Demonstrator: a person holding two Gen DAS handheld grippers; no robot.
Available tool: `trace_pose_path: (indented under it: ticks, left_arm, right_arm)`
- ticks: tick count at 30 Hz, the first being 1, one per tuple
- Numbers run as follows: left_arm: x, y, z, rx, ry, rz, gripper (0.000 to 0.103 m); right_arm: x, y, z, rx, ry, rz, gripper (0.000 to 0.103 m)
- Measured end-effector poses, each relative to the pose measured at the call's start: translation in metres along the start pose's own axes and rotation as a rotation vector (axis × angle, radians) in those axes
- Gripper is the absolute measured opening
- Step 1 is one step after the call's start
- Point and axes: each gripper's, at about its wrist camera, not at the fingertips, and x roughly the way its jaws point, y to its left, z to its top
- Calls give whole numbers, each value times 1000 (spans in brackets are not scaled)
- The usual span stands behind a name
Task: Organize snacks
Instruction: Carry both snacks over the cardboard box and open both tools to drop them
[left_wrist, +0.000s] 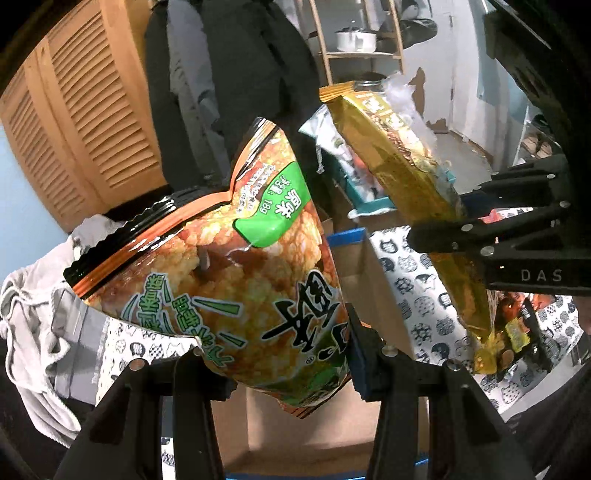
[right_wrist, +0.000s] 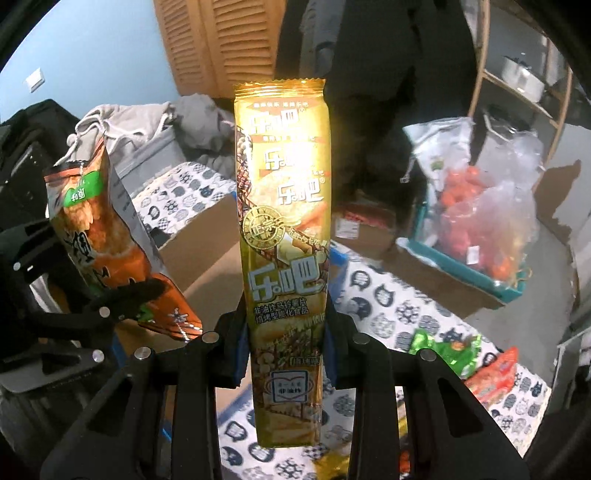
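A cat-print cloth (right_wrist: 373, 295) covers the surface below both grippers. An open cardboard box (right_wrist: 207, 243) stands on it, directly under the held snacks; its contents cannot be seen. A teal tray (right_wrist: 461, 267) sits to the right, holding clear plastic bags (right_wrist: 491, 206) with orange-red contents. The left gripper (left_wrist: 280, 363) has its fingers clamped on the lower part of an orange rice-cracker bag (left_wrist: 236, 269), held in the air above the box. The right gripper (right_wrist: 286, 339) has its fingers clamped on the lower part of a tall gold chip pack (right_wrist: 282, 206), held upright beside the orange bag without touching it. A small green packet (right_wrist: 447, 349) and a red packet (right_wrist: 493, 373) lie on the cloth at the right.
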Motion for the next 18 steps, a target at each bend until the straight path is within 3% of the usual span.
trace_pose_path:
  ticks: [18]
  left_arm:
    - [39,24,-31,-2,135,65,49]
  right_arm:
    - [62,38,8,43,146,79,31]
